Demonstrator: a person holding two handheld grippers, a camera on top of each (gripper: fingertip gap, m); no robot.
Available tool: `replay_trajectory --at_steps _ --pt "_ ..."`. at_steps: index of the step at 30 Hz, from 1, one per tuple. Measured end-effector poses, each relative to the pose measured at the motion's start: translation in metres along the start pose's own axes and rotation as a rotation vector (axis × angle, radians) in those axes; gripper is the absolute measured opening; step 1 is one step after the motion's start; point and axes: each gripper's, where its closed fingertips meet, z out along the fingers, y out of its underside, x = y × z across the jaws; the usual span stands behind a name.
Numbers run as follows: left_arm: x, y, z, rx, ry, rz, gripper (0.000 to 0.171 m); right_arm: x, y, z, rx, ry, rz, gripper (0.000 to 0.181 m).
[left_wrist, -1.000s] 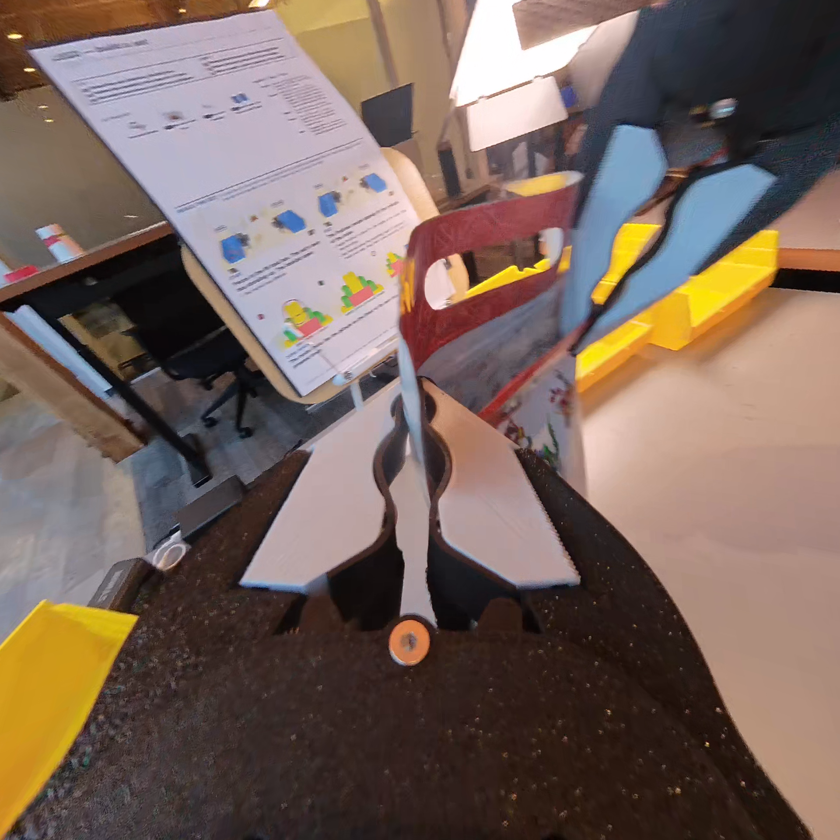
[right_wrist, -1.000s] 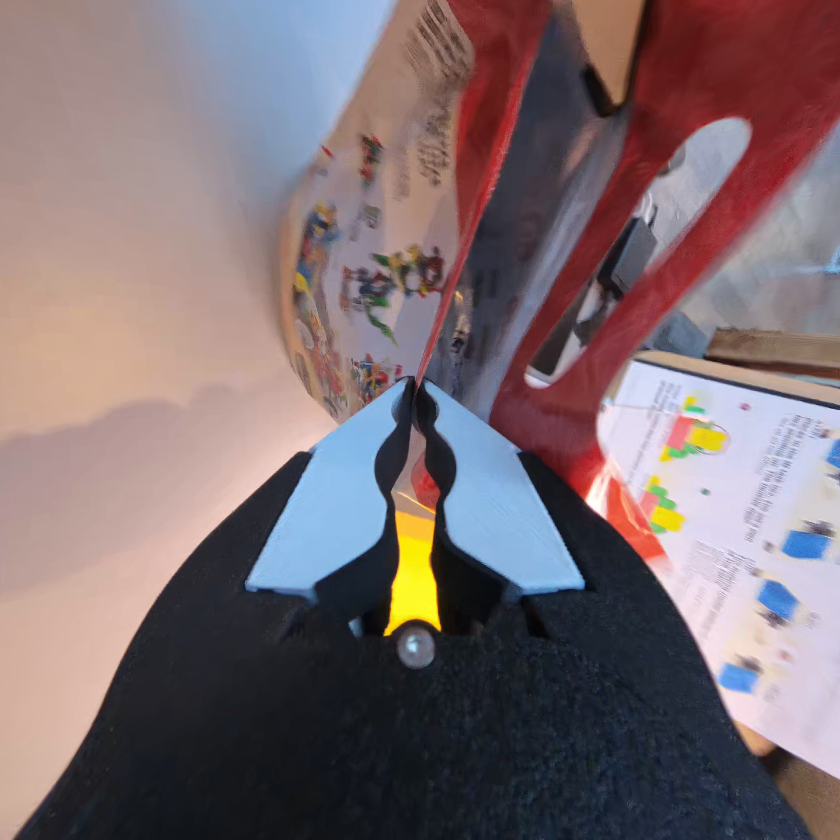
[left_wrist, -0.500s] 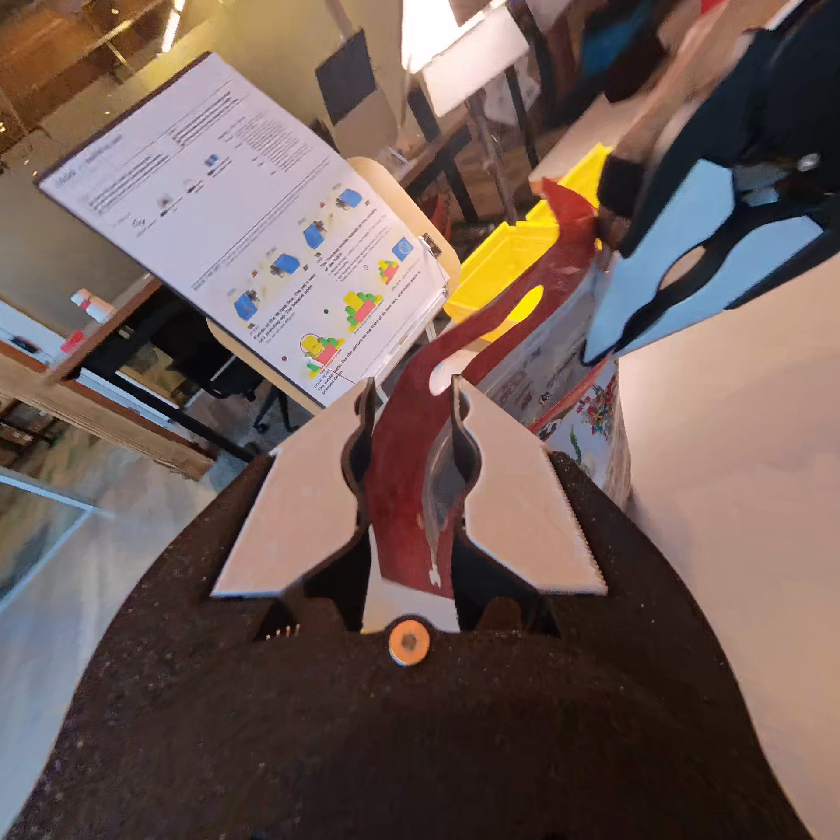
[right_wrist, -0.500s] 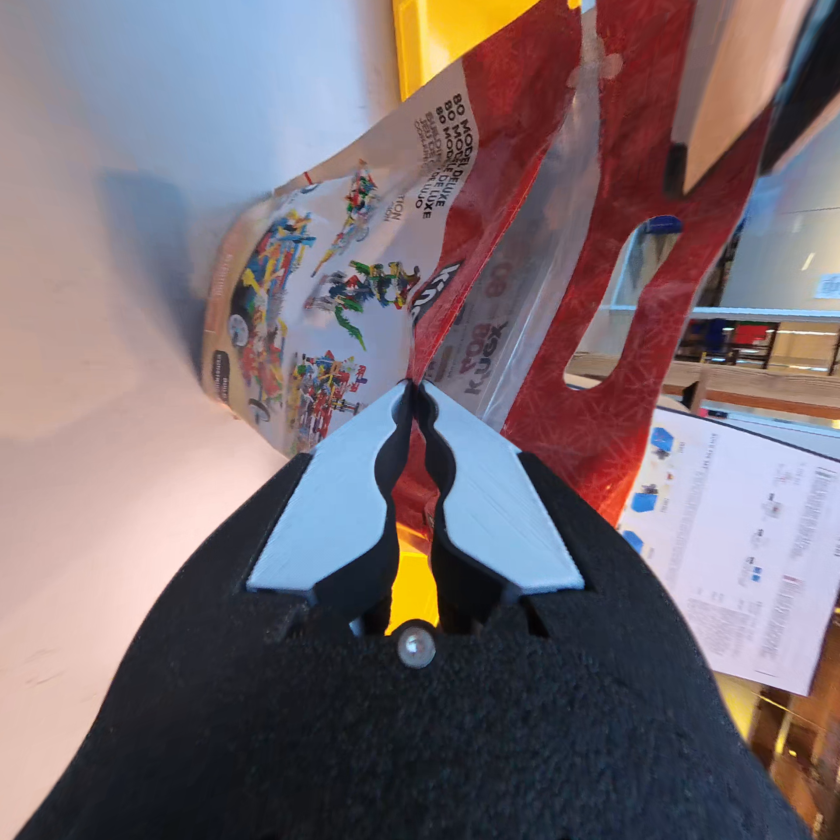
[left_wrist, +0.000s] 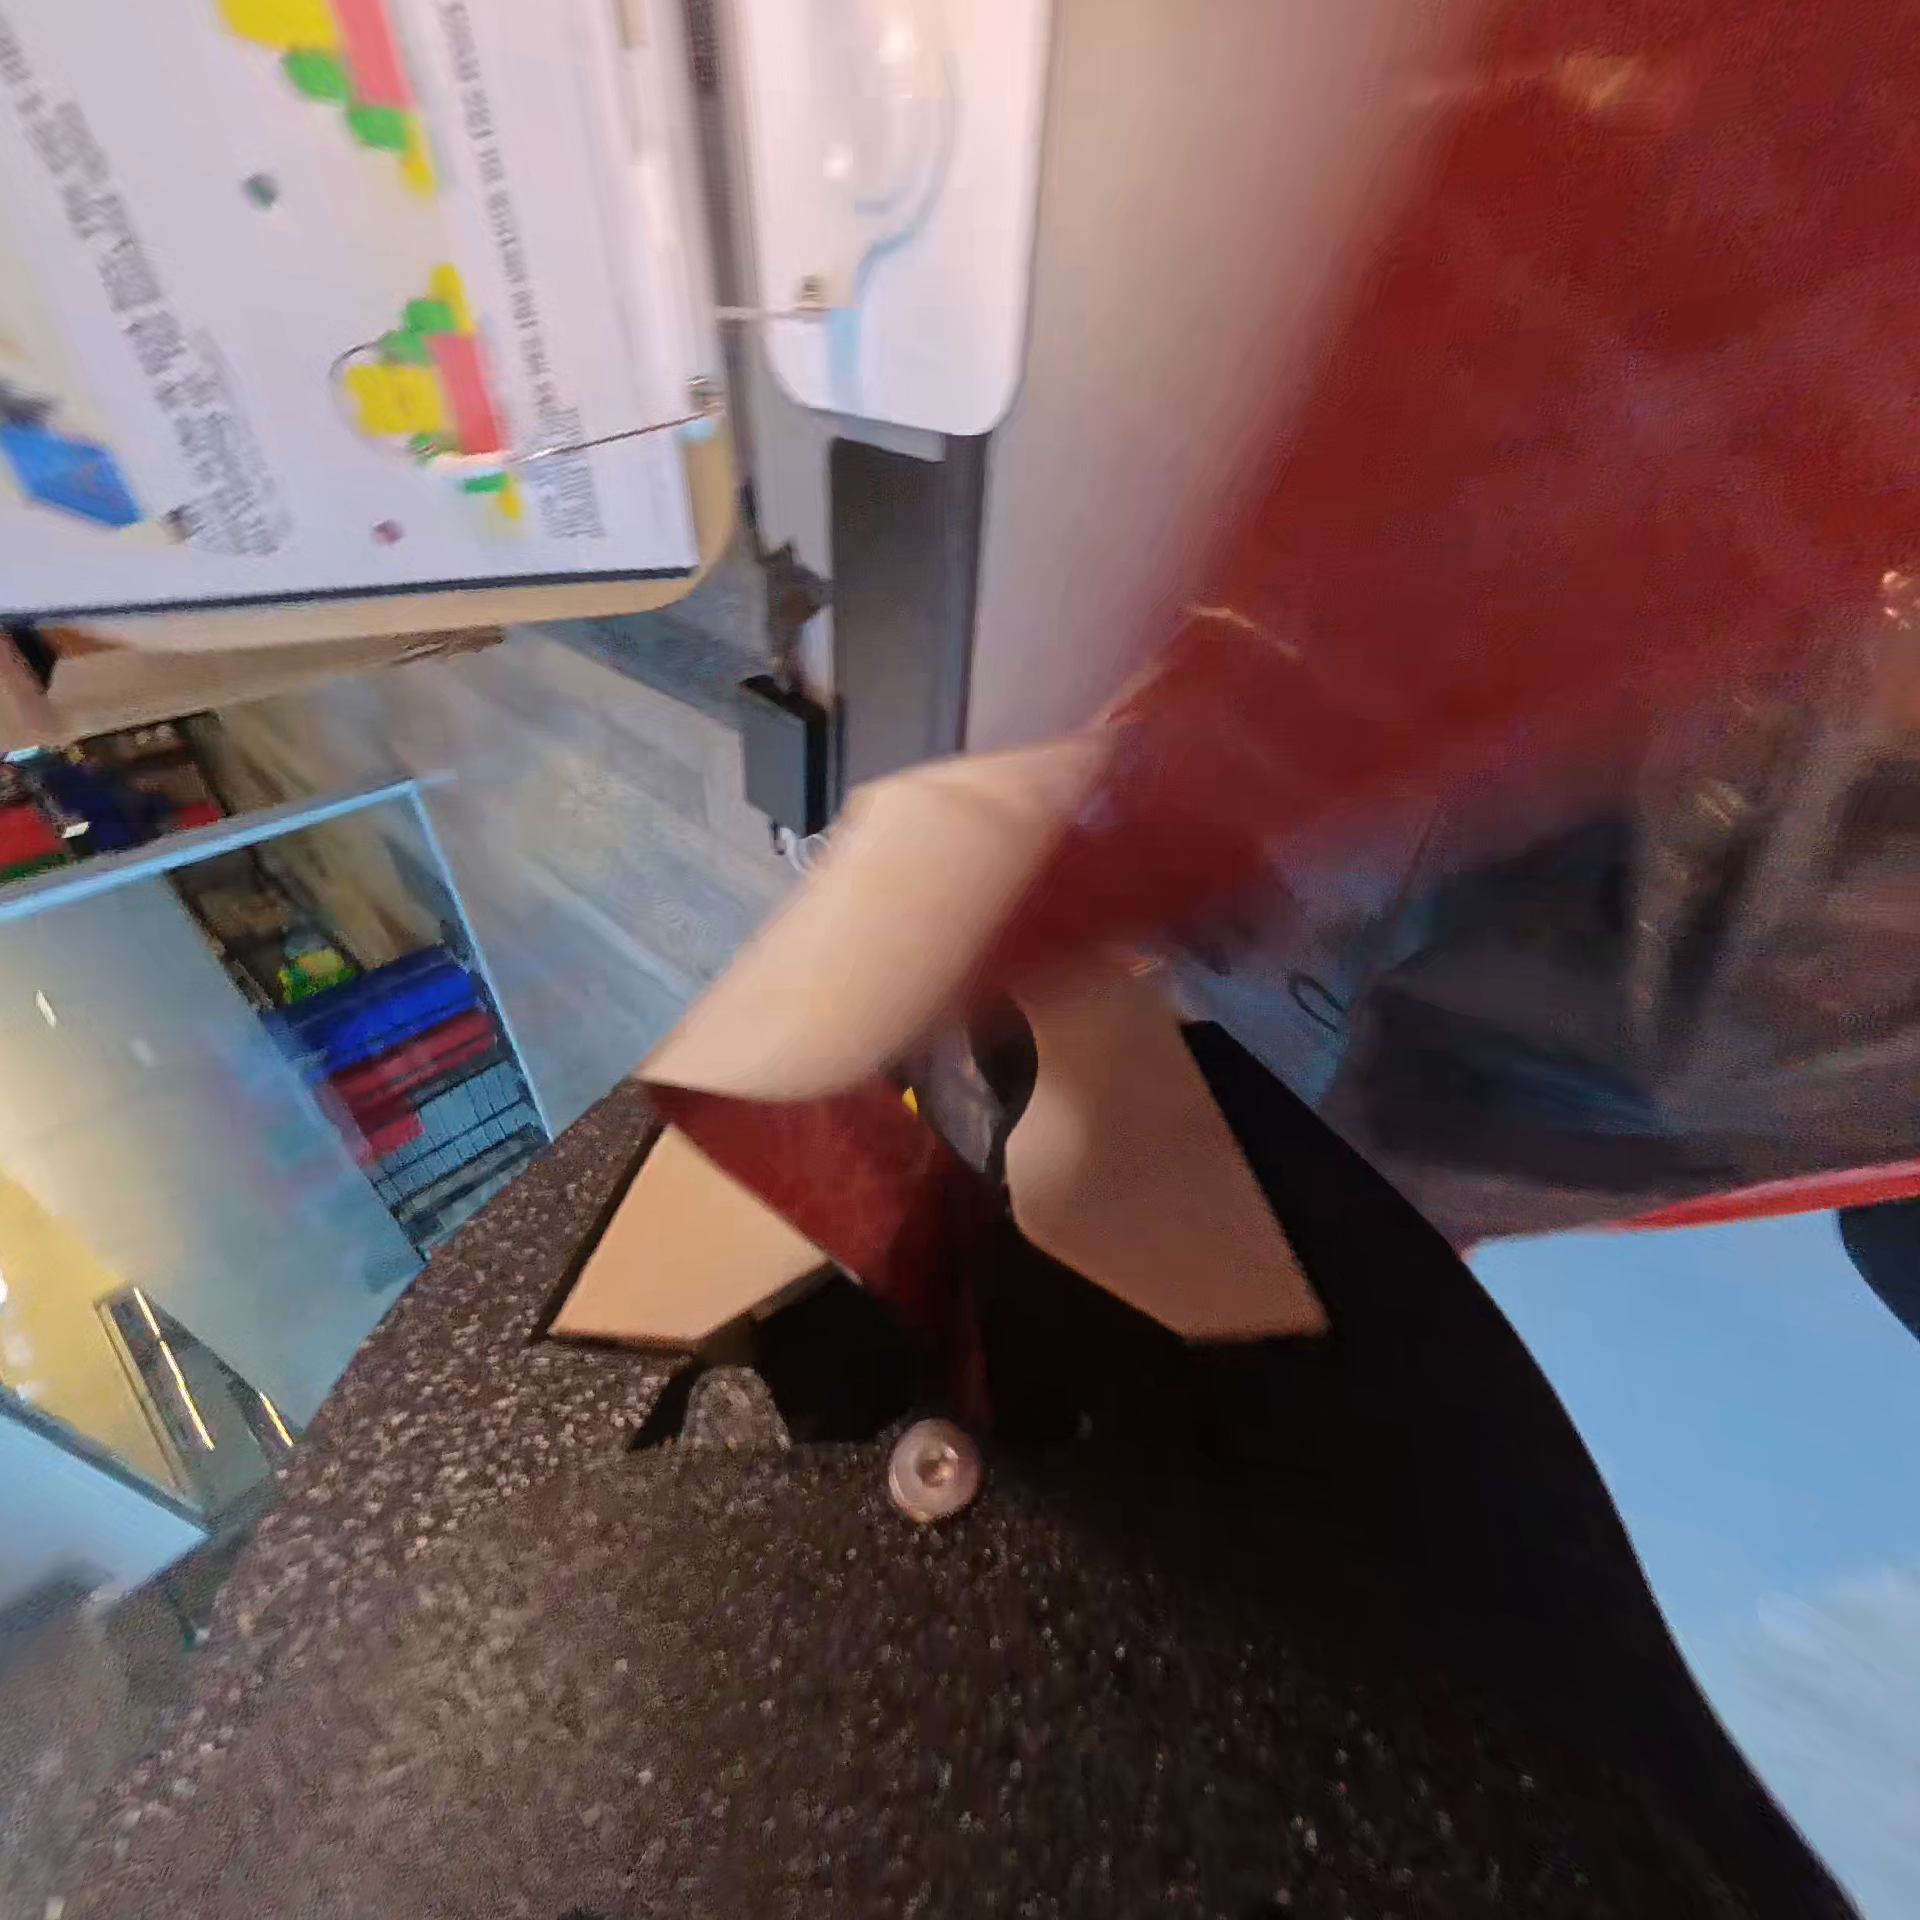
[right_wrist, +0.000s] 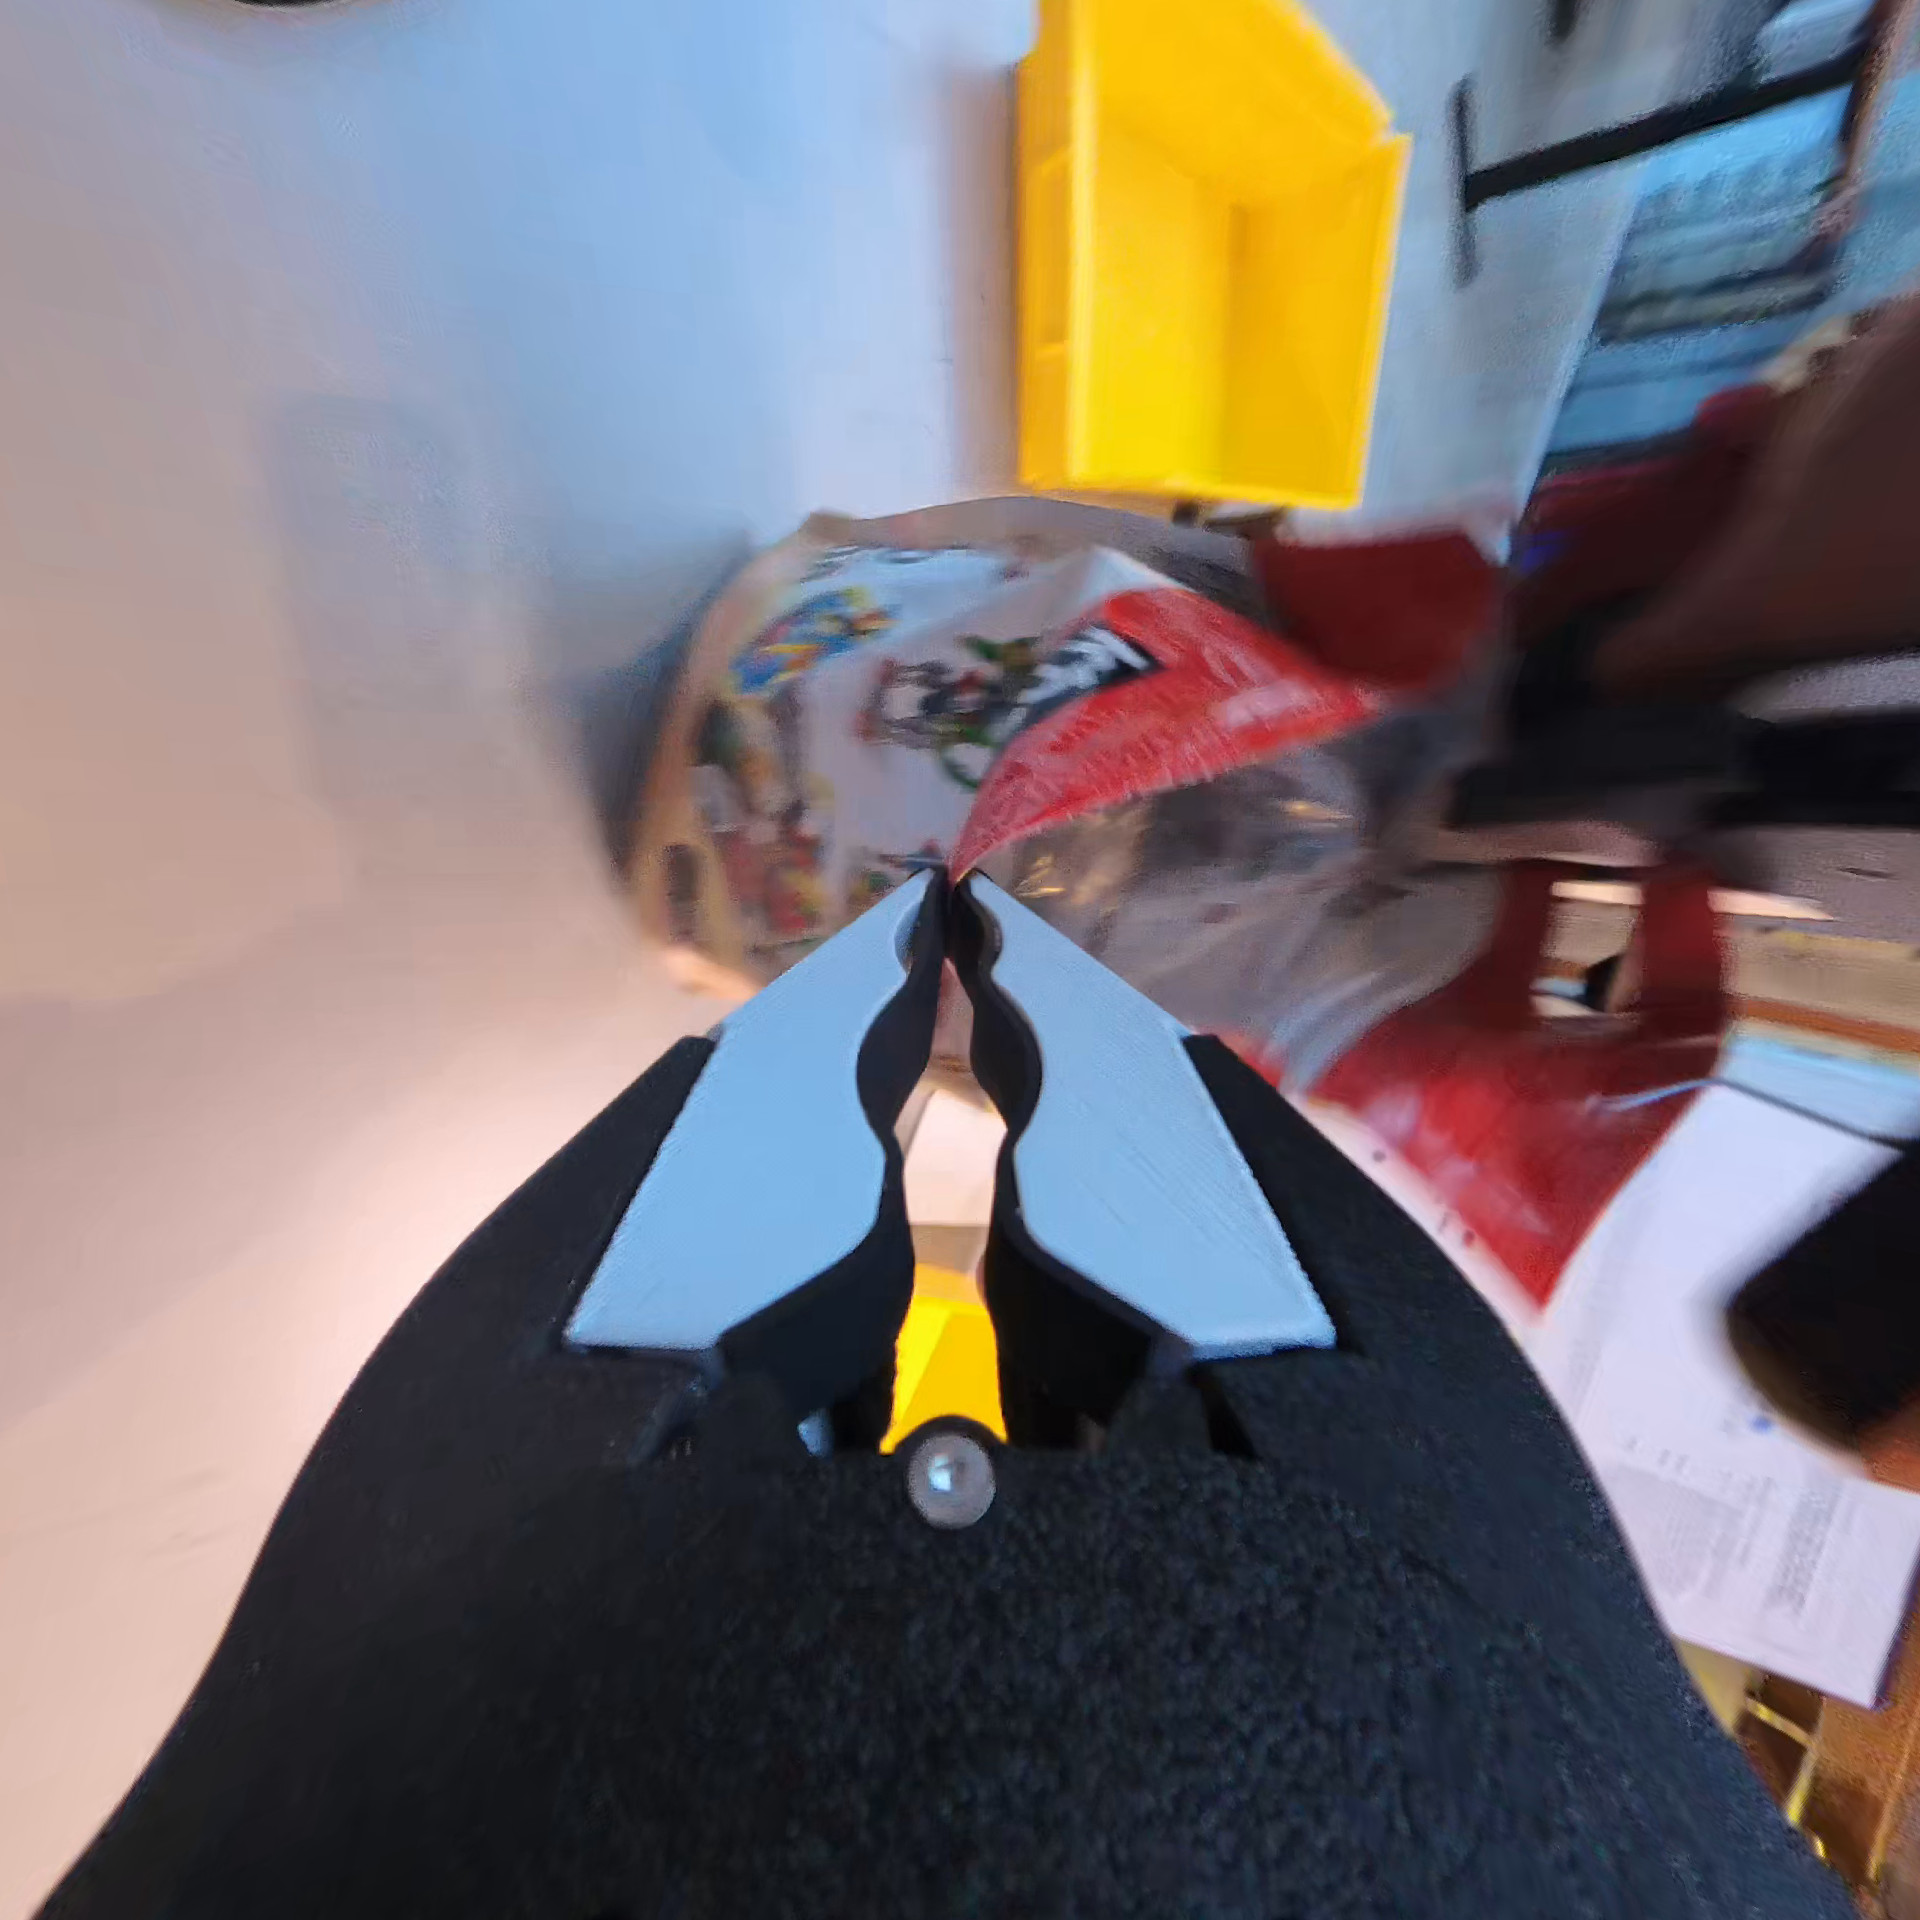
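Since the earlier frame, both views have rolled and the bag (right_wrist: 935, 727) has tipped sideways on the white surface (right_wrist: 312, 520). Left gripper (left_wrist: 966, 1049): jaws clamped on its red top edge. Right gripper (right_wrist: 948, 888): jaws closed on its front edge, near the yellow bin (right_wrist: 1195, 260).

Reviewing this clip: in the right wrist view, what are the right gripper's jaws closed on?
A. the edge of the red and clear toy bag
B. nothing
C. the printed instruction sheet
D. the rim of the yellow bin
A: the right gripper has its jaws shut on the bag edge; the yellow bin stands apart behind.
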Motion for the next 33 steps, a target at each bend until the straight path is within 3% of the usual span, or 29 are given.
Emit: replay_trajectory --at_steps 2,7,10,13,15,17,21,33 --pt "-0.026 -0.012 -0.006 0.103 -0.007 -0.111 0.000 -0.001 0.012 0.011 -0.110 0.061 -0.096 0.000" --pt "-0.085 -0.025 -0.047 0.189 -0.285 -0.165 0.000 0.041 0.050 0.022 -0.242 0.257 -0.073 0.000" --pt "-0.050 -0.021 -0.042 0.220 -0.192 -0.197 0.000 0.028 0.067 0.044 -0.228 0.308 0.008 0.000" --pt "0.020 -0.024 -0.003 0.217 -0.069 -0.111 0.001 -0.032 0.061 0.083 -0.125 0.207 0.113 0.000" --pt "0.052 -0.020 0.025 0.165 -0.063 -0.039 0.001 -0.072 0.057 0.102 -0.113 0.140 0.126 0.000" --pt "0.077 -0.026 0.035 0.193 -0.003 -0.033 0.000 -0.105 0.055 0.111 -0.132 0.076 0.129 0.000" --pt "0.097 -0.037 0.025 0.233 0.030 -0.002 0.000 -0.120 0.061 0.103 -0.131 0.093 0.171 0.000" --pt "0.102 -0.068 0.004 0.355 0.037 0.010 0.001 -0.127 0.075 0.081 -0.086 0.143 0.328 0.008"
